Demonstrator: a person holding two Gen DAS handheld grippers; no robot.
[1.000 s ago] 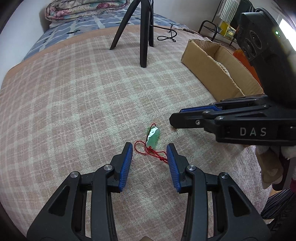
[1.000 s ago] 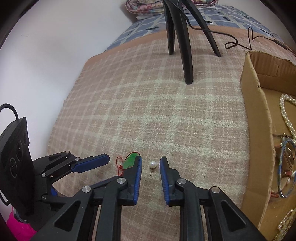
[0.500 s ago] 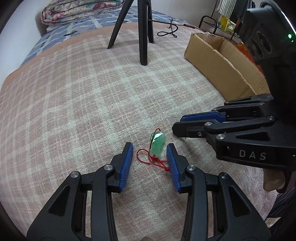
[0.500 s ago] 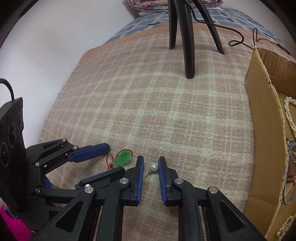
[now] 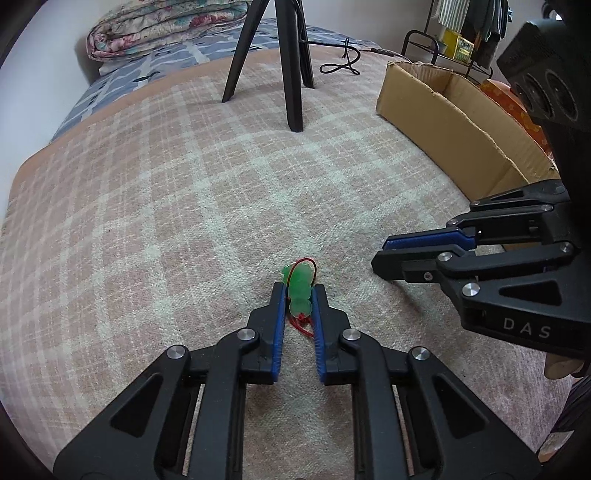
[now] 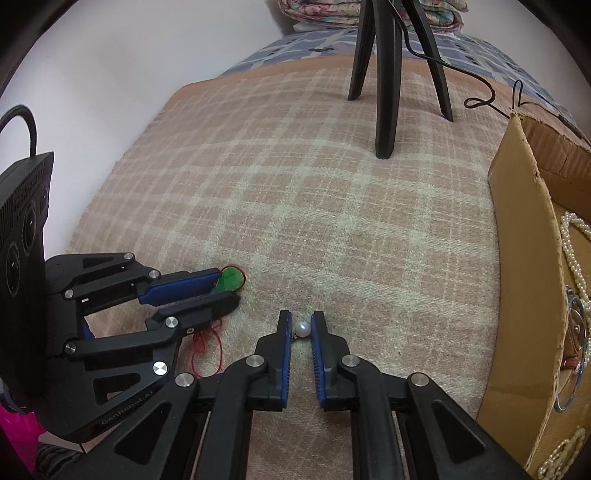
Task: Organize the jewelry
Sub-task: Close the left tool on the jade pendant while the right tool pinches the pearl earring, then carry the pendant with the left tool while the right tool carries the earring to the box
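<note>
Both tools clamped: left tool (image 5: 299, 291) on green pendant (image 5: 300, 286), right tool (image 6: 302, 326) on pearl (image 6: 303, 328).

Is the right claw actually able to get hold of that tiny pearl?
Probably yes: the right claw already has its blue pads on either side of the pearl, apparently pinching it, with nothing in between.

This is a bedroom in a home. The work surface is a bed covered with a pink checked blanket (image 5: 155, 206), and a blue patterned sheet (image 5: 122, 85) shows at its far end. A folded flowered quilt (image 5: 166, 26) lies there against the white wall (image 6: 129, 62). Beside the bed stands a metal rack (image 5: 443, 40) with clothes (image 5: 476, 14) hanging above it. A black tripod (image 5: 291, 62) and a cardboard box (image 5: 443, 122) stand on the blanket.
</note>
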